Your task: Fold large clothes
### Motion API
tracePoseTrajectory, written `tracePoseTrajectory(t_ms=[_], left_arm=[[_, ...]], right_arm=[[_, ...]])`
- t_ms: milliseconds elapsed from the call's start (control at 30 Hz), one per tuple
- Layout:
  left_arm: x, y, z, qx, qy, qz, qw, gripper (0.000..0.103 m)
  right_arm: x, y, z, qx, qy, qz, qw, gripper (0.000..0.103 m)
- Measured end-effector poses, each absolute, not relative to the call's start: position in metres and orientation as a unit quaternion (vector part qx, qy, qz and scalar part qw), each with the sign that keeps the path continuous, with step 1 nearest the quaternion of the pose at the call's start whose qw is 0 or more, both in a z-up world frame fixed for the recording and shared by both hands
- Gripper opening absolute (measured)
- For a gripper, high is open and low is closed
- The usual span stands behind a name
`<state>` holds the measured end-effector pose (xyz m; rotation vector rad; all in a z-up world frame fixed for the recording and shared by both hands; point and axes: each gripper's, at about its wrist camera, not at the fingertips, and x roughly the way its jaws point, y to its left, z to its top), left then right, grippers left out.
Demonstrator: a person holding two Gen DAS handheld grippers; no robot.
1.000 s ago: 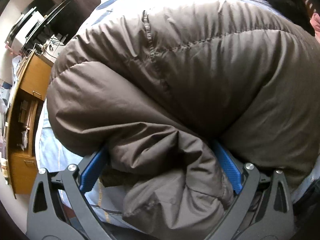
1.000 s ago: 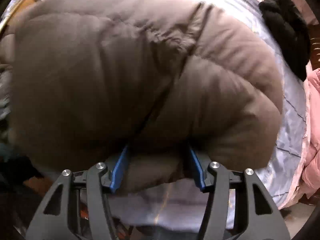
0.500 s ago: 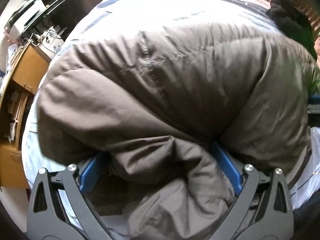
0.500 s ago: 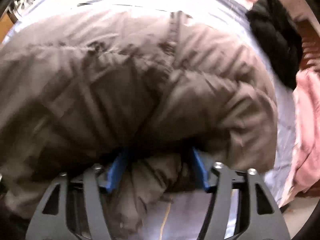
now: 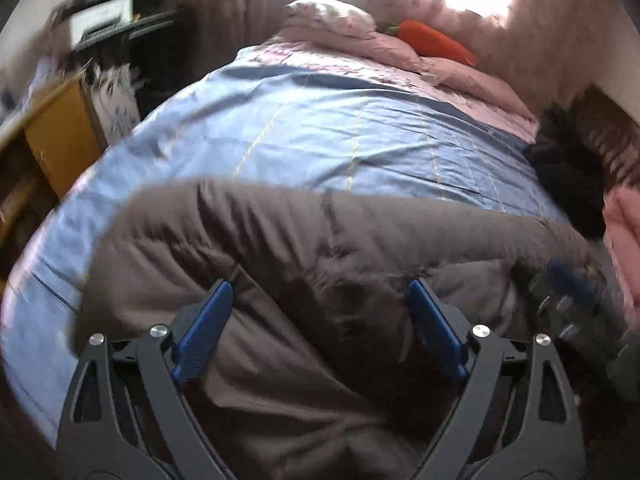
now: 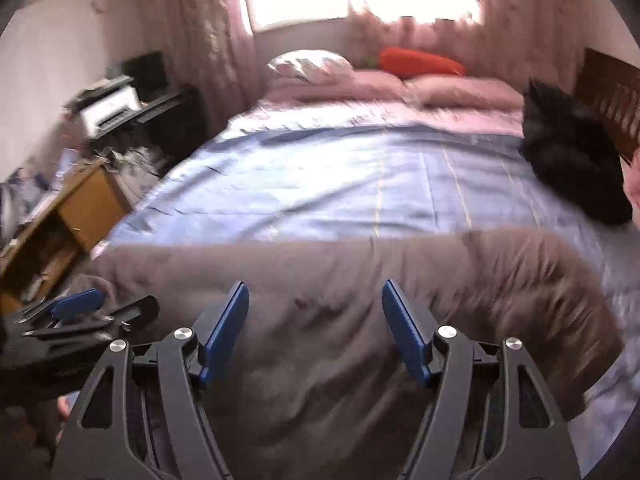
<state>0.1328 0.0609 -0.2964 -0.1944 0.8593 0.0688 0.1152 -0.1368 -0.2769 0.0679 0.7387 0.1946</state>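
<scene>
Two pairs of tongs, left [image 5: 320,312] and right [image 6: 316,312], are shown spread wide and empty over a brown padded jacket [image 5: 320,248] laid across the near end of the bed [image 5: 340,136]; being soft, bulky and slippery, it is best gripped at a quilted seam.

Both grippers released
Left gripper [image 5: 320,308] and right gripper [image 6: 316,312] jaws now spread; brown jacket [image 5: 340,260] lies flatter between them.
</scene>
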Motion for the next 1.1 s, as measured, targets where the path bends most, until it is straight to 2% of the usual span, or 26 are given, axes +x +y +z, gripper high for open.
tracePoseTrajectory(t_ms=[167, 333, 433, 533, 633, 800, 867, 933, 1100], left_arm=[[0.135, 0.041, -0.328, -0.033, 0.425, 0.072, 0.902, 0.095], [0.143, 0.046, -0.343, -0.036, 0.428, 0.077, 0.9, 0.096], [0.142, 0.05, -0.333, -0.046, 0.439, 0.076, 0.894, 0.095], [0.122, 0.048, -0.3, -0.068, 0.426, 0.071, 0.9, 0.093], [0.105, 0.027, -0.279, -0.031, 0.417, 0.038, 0.908, 0.094], [0.098, 0.008, -0.286, -0.006, 0.455, 0.019, 0.89, 0.094], [0.098, 0.011, -0.286, -0.012, 0.458, 0.017, 0.889, 0.093], [0.093, 0.017, -0.276, -0.024, 0.457, 0.014, 0.889, 0.089], [0.072, 0.015, -0.266, -0.036, 0.477, -0.022, 0.878, 0.088]], right_arm=[[0.103, -0.11, -0.293, -0.032, 0.338, 0.064, 0.939, 0.072], [0.118, -0.117, -0.31, -0.037, 0.345, 0.066, 0.936, 0.072], [0.123, -0.121, -0.298, -0.042, 0.375, 0.088, 0.922, 0.074], [0.126, -0.141, -0.268, -0.045, 0.41, 0.101, 0.906, 0.076], [0.123, -0.18, -0.241, -0.047, 0.415, 0.039, 0.908, 0.092], [0.14, -0.235, -0.26, 0.054, 0.49, 0.014, 0.87, 0.092], [0.142, -0.231, -0.277, 0.055, 0.517, 0.023, 0.854, 0.076], [0.134, -0.219, -0.272, 0.062, 0.518, 0.046, 0.852, 0.075], [0.107, -0.17, -0.251, -0.004, 0.524, 0.093, 0.847, 0.075]])
